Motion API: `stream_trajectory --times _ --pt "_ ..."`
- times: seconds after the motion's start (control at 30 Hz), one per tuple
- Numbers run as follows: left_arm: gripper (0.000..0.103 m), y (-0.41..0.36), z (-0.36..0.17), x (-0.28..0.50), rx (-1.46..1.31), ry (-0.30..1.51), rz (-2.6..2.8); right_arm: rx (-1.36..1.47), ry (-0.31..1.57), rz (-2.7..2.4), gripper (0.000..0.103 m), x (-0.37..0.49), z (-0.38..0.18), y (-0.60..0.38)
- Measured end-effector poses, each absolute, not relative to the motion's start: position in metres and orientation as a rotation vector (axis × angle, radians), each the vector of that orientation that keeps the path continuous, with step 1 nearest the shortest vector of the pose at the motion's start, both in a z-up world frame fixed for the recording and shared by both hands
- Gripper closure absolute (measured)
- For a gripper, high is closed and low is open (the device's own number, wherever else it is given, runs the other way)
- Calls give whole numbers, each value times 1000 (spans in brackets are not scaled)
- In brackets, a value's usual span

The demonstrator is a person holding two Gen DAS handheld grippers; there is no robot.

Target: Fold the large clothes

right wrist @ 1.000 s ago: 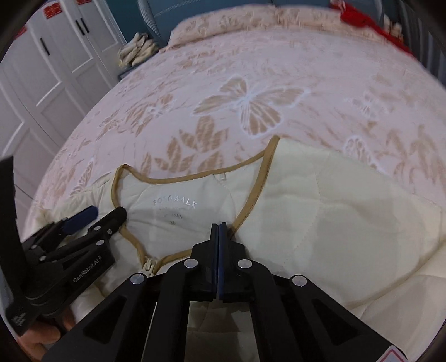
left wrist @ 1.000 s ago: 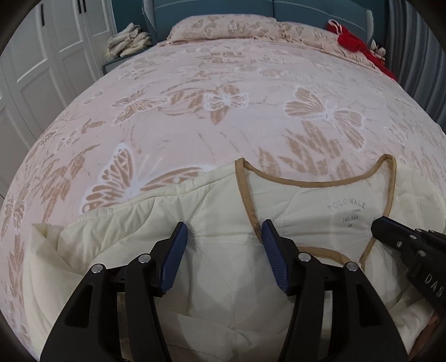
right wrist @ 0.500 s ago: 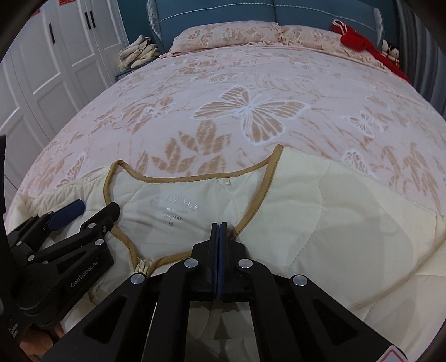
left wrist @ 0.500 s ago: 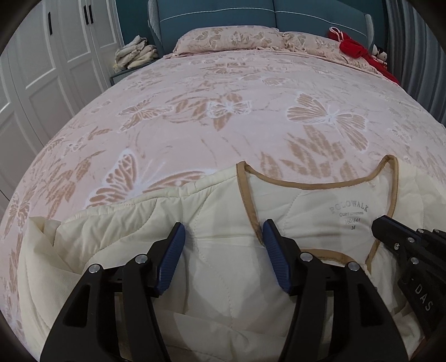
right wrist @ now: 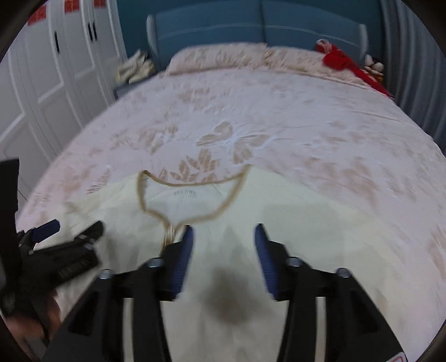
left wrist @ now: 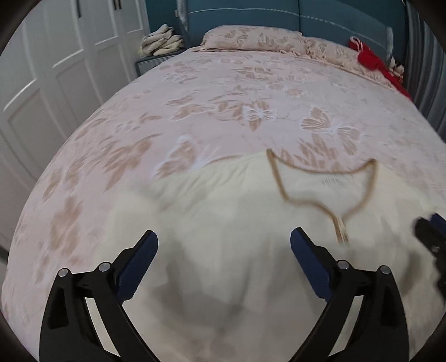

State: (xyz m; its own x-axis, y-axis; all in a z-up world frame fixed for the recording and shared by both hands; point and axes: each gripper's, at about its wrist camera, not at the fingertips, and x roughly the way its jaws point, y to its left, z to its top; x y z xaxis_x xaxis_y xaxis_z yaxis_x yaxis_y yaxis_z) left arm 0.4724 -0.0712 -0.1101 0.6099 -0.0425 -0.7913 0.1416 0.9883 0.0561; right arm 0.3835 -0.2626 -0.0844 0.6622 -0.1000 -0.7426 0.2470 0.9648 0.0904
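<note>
A cream quilted jacket (left wrist: 223, 222) with a tan-trimmed neckline (left wrist: 323, 183) lies front-up on the pink butterfly bedspread (left wrist: 223, 97), at the near edge of the bed. My left gripper (left wrist: 224, 245) is wide open and empty above the jacket's left chest. My right gripper (right wrist: 223, 247) is open and empty above the jacket (right wrist: 306, 222), just right of the neckline (right wrist: 189, 192). The left gripper shows at the left edge of the right wrist view (right wrist: 67, 228). Both views are motion-blurred.
Pillows (left wrist: 251, 39) lie at the blue headboard (left wrist: 292, 14). A red item (left wrist: 373, 61) sits at the far right corner. White wardrobe doors (left wrist: 41, 83) stand on the left, with folded cloth on a nightstand (left wrist: 161, 44).
My right gripper has opened and let go of the jacket. Both grippers have pulled back and up from the cloth. My left gripper has opened wider.
</note>
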Motion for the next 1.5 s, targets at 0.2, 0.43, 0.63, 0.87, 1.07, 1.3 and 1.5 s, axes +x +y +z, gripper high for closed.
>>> stream_trajectory --times 0.2,0.43,0.63,0.87,1.07,1.3,1.5 --pt "7 19 -88 353 138 1000 -124 219 860 -286 34 214 -66 -300" --pt "7 125 -114 240 -48 1139 -76 425 999 -389 32 40 -101 -335" --pt "8 151 -140 191 -206 1195 -103 544 1044 -367 32 -12 -133 -322" --pt "36 136 -143 179 -232 1203 -156 690 1030 -346 37 -9 -156 -320" --pt "81 139 -126 170 -235 1198 -184 668 1026 -339 90 -3 -150 -318" --pt "96 142 -84 152 -235 1109 -248 560 974 -299 99 -12 -111 -304" --pt "97 150 -47 111 -197 1111 -347 331 1046 -192 100 -42 -57 -285"
